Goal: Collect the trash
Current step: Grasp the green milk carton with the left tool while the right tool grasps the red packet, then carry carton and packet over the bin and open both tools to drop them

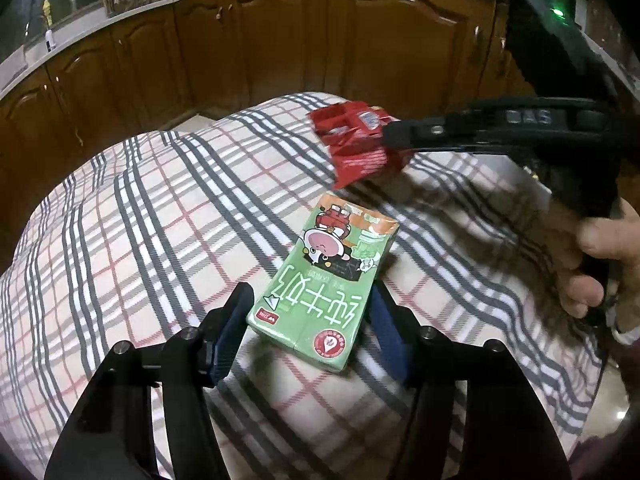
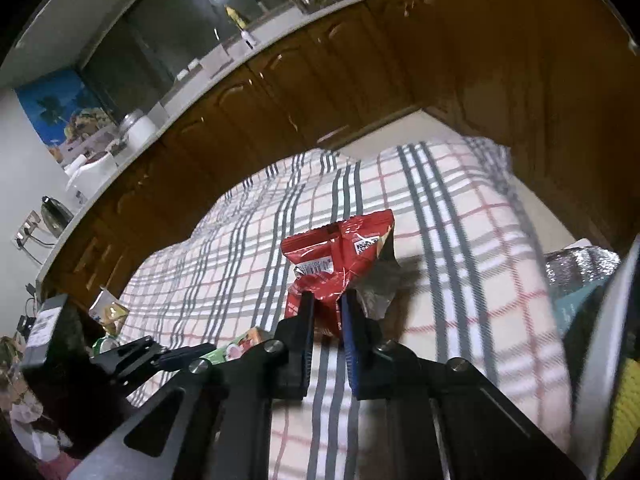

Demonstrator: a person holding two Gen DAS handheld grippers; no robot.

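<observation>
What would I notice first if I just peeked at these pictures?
Probably the crumpled red snack wrapper, pinched in the right gripper above the checked tablecloth. Next, the green milk carton with a cartoon cow, lying flat between the left gripper's open fingers.

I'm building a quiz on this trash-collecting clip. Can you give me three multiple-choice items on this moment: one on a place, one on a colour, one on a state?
1. Where is the green milk carton?
A. Lying on the plaid tablecloth
B. Standing on the counter
C. Lying on the floor

2. What colour is the wrapper in the right gripper?
A. Blue
B. Red
C. Yellow

3. How is the left gripper?
A. Shut on the wrapper
B. Out of view
C. Open, a finger at each side of the carton

Answers: 1 A, it lies flat on the checked cloth; 2 B, the pinched crinkled foil is red; 3 C, gaps show beside both fingers.
</observation>
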